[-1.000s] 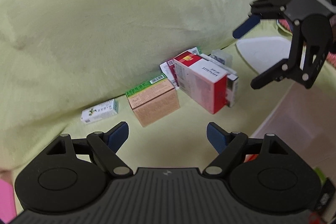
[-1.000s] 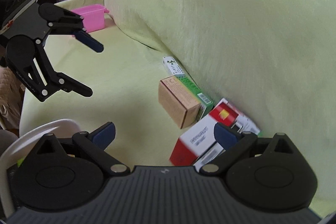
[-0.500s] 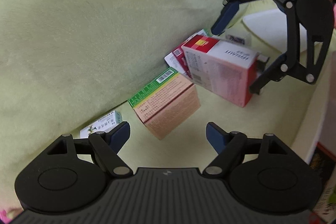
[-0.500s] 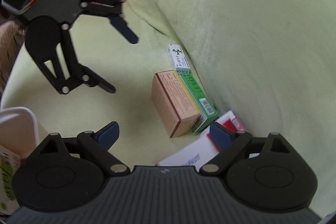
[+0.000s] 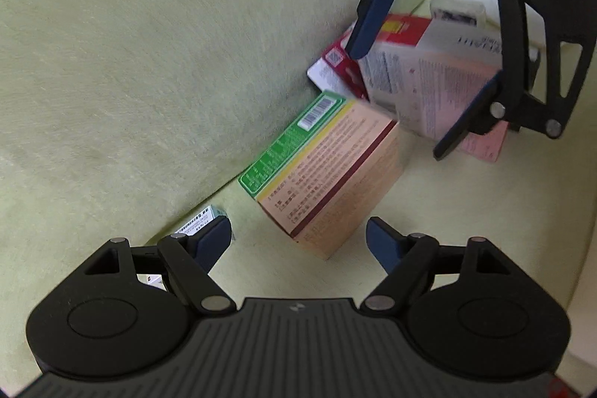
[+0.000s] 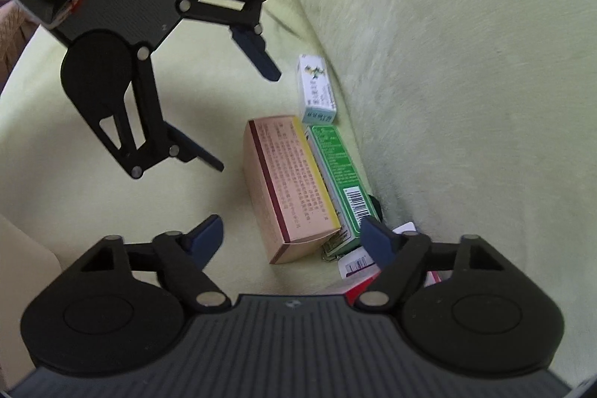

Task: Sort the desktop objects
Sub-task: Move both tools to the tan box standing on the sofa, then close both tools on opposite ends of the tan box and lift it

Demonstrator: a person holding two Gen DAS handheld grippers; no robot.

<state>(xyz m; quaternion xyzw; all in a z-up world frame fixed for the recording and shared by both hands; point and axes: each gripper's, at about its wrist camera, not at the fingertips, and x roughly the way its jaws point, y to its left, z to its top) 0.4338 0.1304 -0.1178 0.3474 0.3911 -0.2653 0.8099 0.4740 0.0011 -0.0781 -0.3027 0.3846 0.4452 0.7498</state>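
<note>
the boxes lie in a row along the crease where the yellow-green cover (image 5: 130, 62) rises from the seat, so the things to be sorted are still in place. the left gripper (image 5: 298, 241) hangs with its jaws apart and empty, just short of the tan box (image 5: 335, 181). the green box (image 5: 294, 137) lies against that tan box on the crease side, the two touching along their length. the right gripper (image 5: 421, 69) has its jaws spread around the red and white box (image 5: 421, 77); contact cannot be confirmed, and it is not yet clamped.

risks noted:
- the two grippers work close together; a closing or lifting move by either could strike the other.
- the red and white box rests on flatter packs (image 5: 335, 69); lifting it may drag or tip them.
- the tan box is wide for the left jaws; a skewed approach could push it into the green box rather than seat it.
- the small white box (image 6: 316, 90) sits near the left finger (image 5: 212, 241) and could be nudged into the crease.
- the soft cover gives under pressure, so boxes may tilt.
</note>
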